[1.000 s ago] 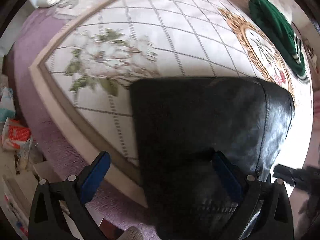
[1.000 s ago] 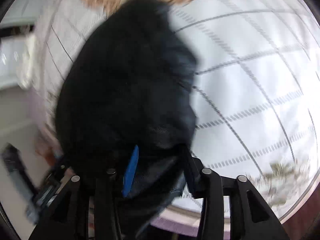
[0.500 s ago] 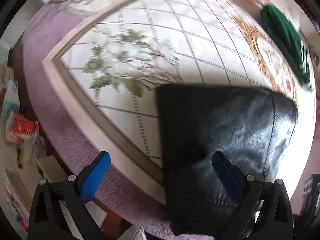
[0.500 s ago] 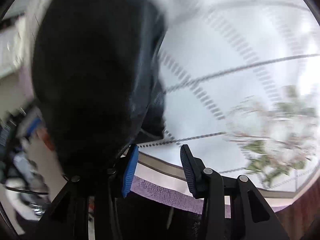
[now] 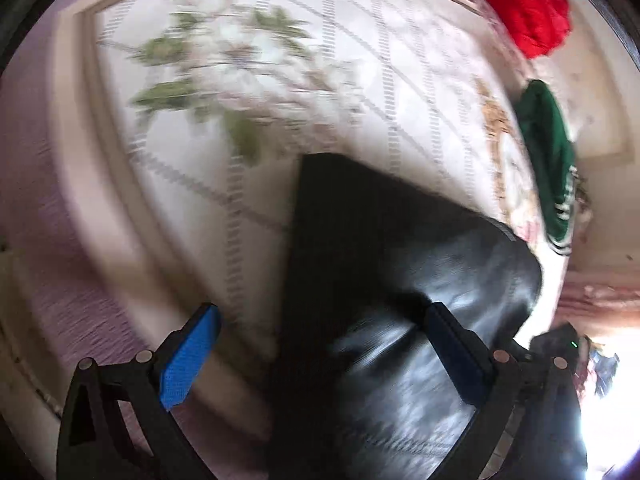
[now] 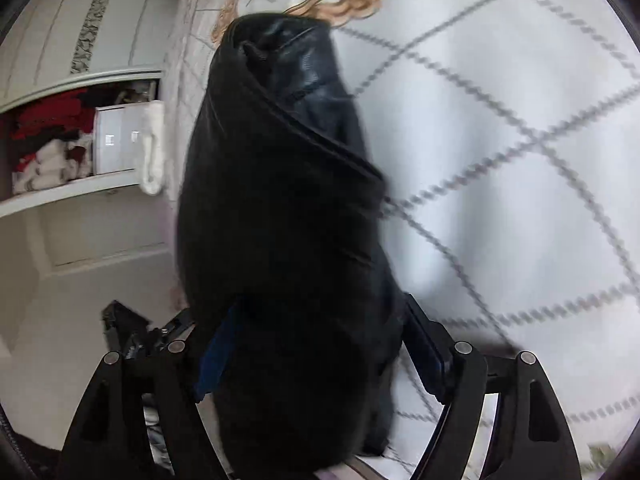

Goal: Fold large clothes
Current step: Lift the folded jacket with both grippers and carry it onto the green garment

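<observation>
While my left claw [image 5: 320, 352] hangs wide open over the bed [image 5: 420, 92], gripping nothing, the black leather garment [image 5: 400, 248] lies folded flat beneath it, glossy and stiff, one finger resting over it. I judge the fold is being set down.

From the right wrist, my right claw [image 6: 316, 344] is opening, the garment's bulky dark roll between its fingers [image 6: 426, 354]. Next I should let go cleanly and smooth the bundle square.

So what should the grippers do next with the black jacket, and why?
Probably lift both clear. The folded black leather jacket already lies on the floral bedspread; the right gripper is opening around it, and the left gripper stands wide open over its edge.
</observation>
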A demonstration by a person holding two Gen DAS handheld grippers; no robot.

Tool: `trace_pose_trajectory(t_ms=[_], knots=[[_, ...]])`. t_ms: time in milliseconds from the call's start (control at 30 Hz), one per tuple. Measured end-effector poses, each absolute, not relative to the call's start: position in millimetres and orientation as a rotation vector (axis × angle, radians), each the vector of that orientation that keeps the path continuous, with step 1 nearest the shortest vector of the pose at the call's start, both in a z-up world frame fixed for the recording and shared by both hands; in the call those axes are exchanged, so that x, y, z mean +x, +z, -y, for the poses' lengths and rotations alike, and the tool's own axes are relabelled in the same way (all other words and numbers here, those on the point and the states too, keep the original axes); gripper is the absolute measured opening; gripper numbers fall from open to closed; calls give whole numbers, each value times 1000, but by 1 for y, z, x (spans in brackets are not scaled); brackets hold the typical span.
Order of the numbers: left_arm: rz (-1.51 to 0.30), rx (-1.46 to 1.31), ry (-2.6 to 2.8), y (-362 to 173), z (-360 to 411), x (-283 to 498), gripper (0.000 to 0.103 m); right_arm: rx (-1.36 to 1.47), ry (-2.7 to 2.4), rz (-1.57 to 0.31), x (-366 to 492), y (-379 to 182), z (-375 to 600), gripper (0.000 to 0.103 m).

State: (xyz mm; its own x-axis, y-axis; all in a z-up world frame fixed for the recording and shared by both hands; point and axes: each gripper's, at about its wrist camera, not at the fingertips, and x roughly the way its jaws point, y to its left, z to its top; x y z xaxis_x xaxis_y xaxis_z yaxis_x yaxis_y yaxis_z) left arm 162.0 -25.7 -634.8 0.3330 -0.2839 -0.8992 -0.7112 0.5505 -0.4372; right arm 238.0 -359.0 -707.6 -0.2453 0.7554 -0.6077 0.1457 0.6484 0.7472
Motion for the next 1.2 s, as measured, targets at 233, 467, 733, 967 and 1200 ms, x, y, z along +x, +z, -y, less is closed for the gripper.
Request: trace_pose_trajectory(t_ms=[233, 467, 733, 967, 1200], knots=[[-1197, -824, 313, -618, 37, 212, 88, 797, 719, -1773, 247, -720, 315, 46], [-1178, -800, 256, -587, 29, 243, 75, 868, 593, -1698, 237, -704, 283, 25], [-1182, -732, 157, -544, 43, 311, 75, 879, 536, -1590, 256, -630, 320, 24], [-1175, -639, 45, -490, 64, 420, 75, 895, 460, -1463, 338, -549, 402, 23], [-1127, -521, -88, -451, 92, 577, 75, 960, 338, -1291, 473, -493, 469, 23]])
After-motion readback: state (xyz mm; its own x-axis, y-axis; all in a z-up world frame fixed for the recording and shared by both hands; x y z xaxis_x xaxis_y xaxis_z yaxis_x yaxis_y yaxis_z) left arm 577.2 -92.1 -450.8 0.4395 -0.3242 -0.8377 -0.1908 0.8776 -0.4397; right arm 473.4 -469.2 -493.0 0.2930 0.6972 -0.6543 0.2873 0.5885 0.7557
